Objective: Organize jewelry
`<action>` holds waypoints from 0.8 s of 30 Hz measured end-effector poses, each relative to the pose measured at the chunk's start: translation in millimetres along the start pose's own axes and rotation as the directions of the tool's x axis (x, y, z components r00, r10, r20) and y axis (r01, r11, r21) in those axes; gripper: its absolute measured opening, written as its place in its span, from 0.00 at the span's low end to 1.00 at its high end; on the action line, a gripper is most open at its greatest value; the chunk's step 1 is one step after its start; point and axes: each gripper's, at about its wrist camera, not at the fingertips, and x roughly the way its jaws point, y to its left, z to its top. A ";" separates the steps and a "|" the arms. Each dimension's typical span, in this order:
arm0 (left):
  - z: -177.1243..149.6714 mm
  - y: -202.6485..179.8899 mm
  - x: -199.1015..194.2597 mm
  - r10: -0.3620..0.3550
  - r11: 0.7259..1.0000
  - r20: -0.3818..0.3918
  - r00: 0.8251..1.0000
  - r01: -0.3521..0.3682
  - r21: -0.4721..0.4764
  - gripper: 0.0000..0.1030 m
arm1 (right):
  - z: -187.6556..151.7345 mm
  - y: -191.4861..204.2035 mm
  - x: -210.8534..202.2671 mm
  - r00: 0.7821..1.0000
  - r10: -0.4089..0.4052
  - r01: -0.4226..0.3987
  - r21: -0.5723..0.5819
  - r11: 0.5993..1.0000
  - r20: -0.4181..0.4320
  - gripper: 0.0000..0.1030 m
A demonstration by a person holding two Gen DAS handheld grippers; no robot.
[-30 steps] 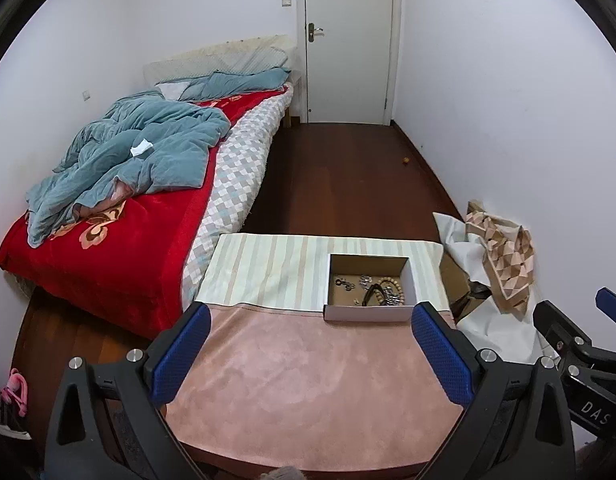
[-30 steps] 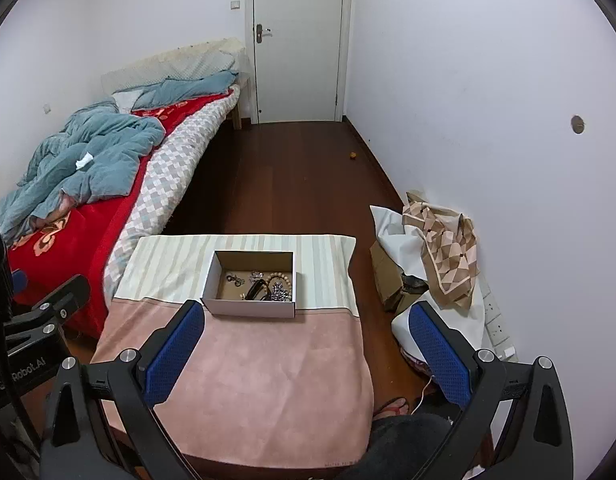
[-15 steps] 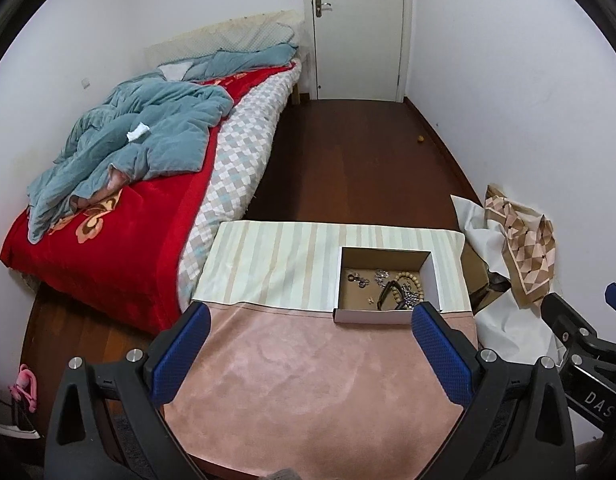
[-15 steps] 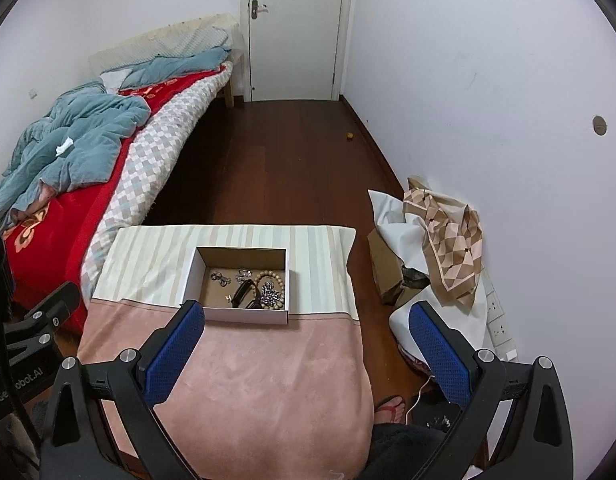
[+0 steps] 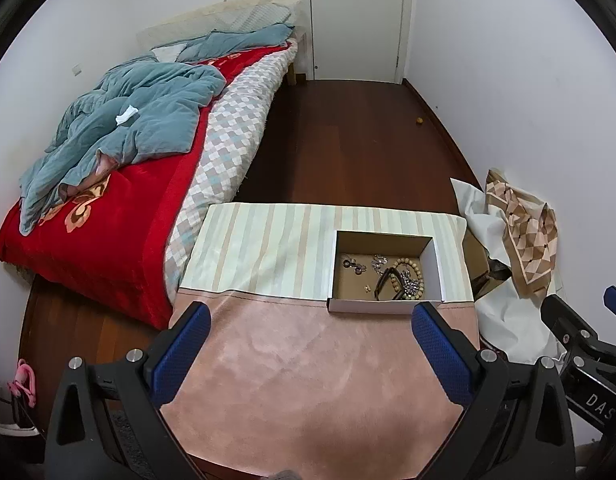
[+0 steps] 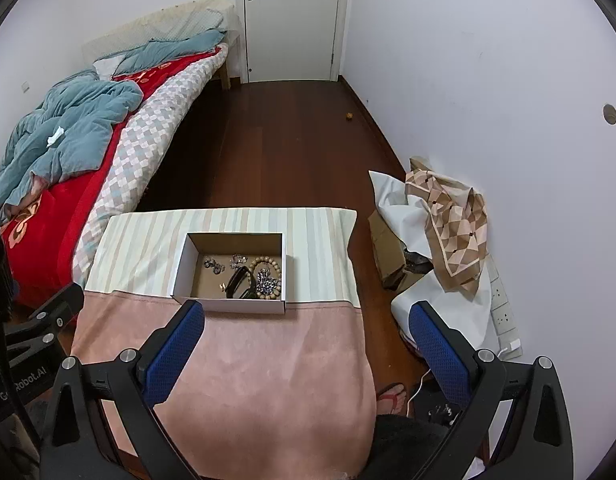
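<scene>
Ahead of both wide-open grippers, the cardboard box (image 6: 232,272) of jewelry (image 6: 252,276) is lying nearer the right gripper (image 6: 306,354) than the left gripper (image 5: 308,354).

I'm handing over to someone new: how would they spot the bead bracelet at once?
Find the covered table and the open cardboard box where its pink and striped cloths meet. The bead bracelet lies in the box's right half, a ring of round tan wooden beads, unlike the black band and silvery pieces beside it.
</scene>
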 end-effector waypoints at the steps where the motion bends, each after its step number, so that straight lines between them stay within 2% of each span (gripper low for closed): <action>1: -0.1 -0.1 -0.1 -0.002 1.000 0.000 1.000 0.002 0.001 1.00 | -0.4 0.0 -0.6 1.000 0.000 0.000 0.000 1.000 0.000 1.00; 12: -1.9 -1.5 -2.3 -0.025 1.000 0.009 1.000 0.025 0.011 1.00 | -3.1 -1.7 -1.6 1.000 0.009 -0.009 0.000 1.000 -0.006 1.00; 24: -3.3 -2.3 -2.8 -0.019 1.000 0.010 1.000 0.019 0.008 1.00 | -6.8 0.2 -3.6 1.000 0.011 -0.011 -0.004 1.000 -0.007 1.00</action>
